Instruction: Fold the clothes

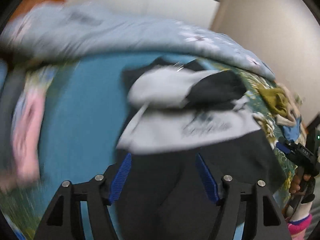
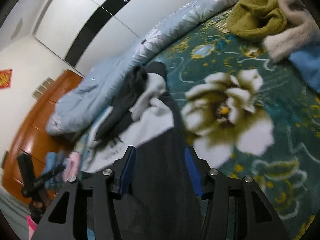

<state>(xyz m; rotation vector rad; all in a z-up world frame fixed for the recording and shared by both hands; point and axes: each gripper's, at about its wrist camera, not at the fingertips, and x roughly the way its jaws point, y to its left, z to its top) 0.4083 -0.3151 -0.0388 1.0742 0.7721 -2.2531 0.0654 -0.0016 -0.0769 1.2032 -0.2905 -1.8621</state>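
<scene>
A dark garment [image 1: 230, 160] lies spread on the teal floral blanket [image 2: 260, 180]. A grey-white printed garment [image 1: 180, 132] and some black cloth [image 1: 216, 92] are piled on its far part. My left gripper [image 1: 163, 156] hovers open over the dark garment's near part, its blue pads wide apart and nothing pinched; this view is blurred. My right gripper [image 2: 159, 152] is also open, the dark garment [image 2: 160, 180] running between its fingers with the pads standing off the cloth. Each gripper shows in the other's view: the right gripper [image 1: 300, 156] at the garment's right edge, the left gripper [image 2: 34, 180] blurred at lower left.
A light blue flowered duvet [image 2: 112, 84] is bunched along the far side of the bed. An olive knit [image 2: 258, 16], a fluffy white garment [image 2: 288, 38] and a blue garment [image 2: 308, 64] lie at the far right. Pink cloth [image 1: 28, 130] sits left. A wooden cabinet [image 2: 40, 124] and white wardrobe [image 2: 80, 20] stand beyond.
</scene>
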